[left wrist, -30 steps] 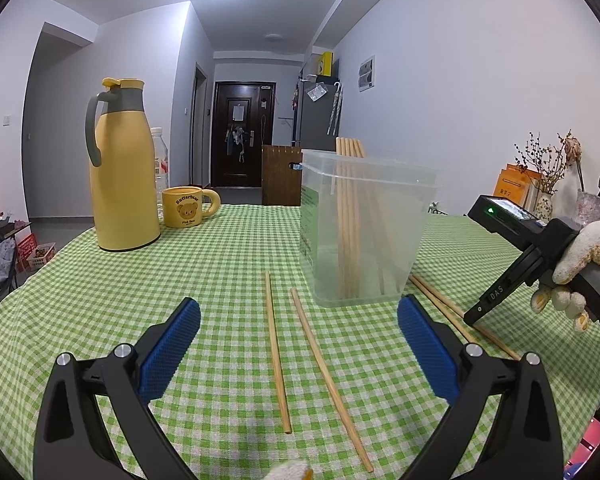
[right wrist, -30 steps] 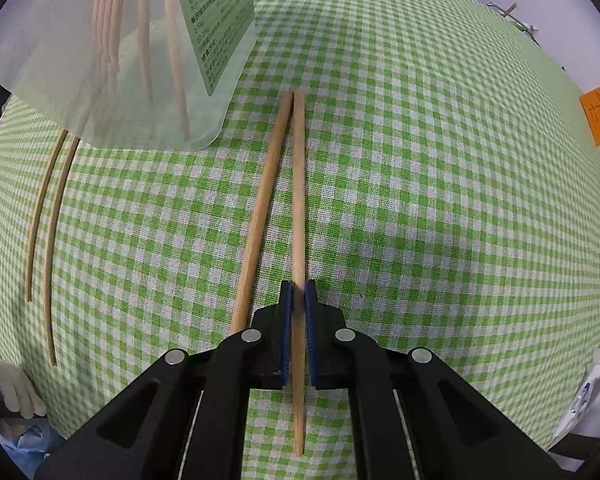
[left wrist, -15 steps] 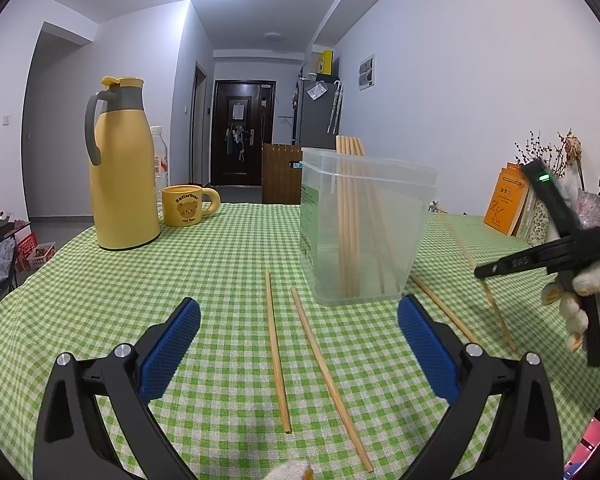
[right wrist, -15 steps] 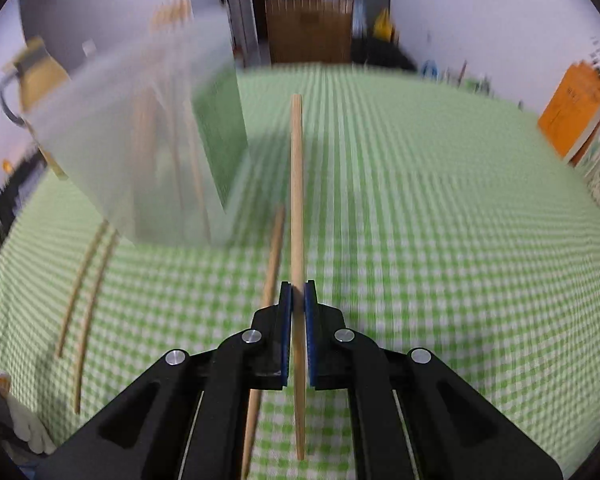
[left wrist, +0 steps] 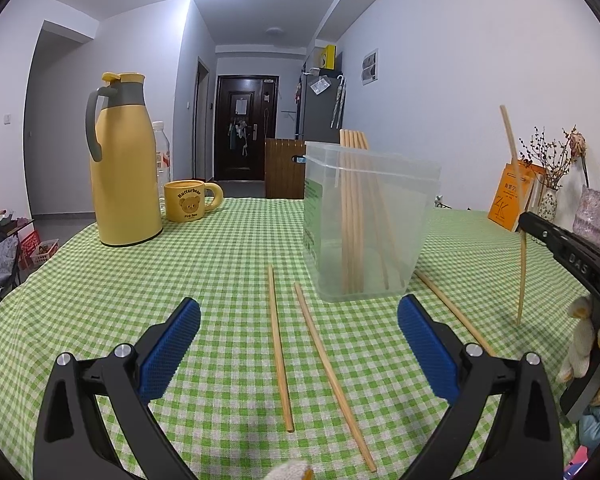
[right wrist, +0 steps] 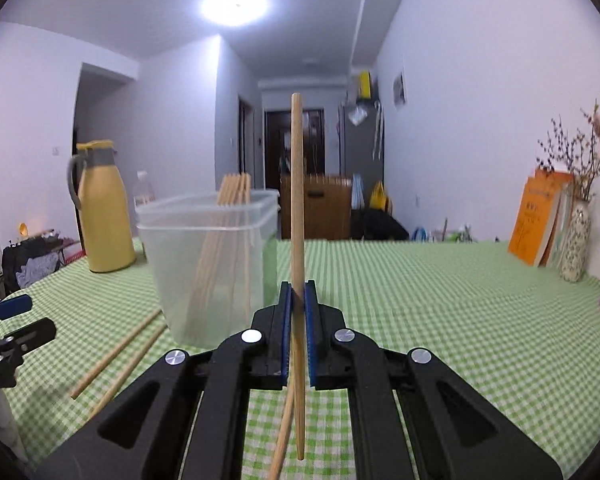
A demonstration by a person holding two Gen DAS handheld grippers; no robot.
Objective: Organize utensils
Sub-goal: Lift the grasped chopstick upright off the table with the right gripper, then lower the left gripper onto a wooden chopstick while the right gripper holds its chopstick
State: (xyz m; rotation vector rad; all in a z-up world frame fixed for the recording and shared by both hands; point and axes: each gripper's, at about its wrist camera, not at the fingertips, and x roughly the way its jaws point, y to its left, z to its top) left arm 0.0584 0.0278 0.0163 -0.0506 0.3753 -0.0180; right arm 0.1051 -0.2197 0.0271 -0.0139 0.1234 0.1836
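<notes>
Between the pads of the right gripper (right wrist: pixel 296 300) one chopstick (right wrist: pixel 297 200) stands upright, squeezed tight, likely so it can drop into the clear box (right wrist: pixel 210 264) just to its left. Ahead of the wide-open left gripper (left wrist: pixel 300 354), two chopsticks (left wrist: pixel 278 344) lie waiting.

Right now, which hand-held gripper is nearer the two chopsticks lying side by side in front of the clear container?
Left hand-held gripper: open, straddling that pair. Right hand-held gripper is off beside the container.

A tub (left wrist: pixel 370 220) stands mid-table (left wrist: pixel 100 300) with chopsticks (left wrist: pixel 354 216) upright inside. Two sticks (left wrist: pixel 278 344) lie before it, a jug (left wrist: pixel 122 164) and mug (left wrist: pixel 190 200) behind-left, books (left wrist: pixel 514 196) right.
</notes>
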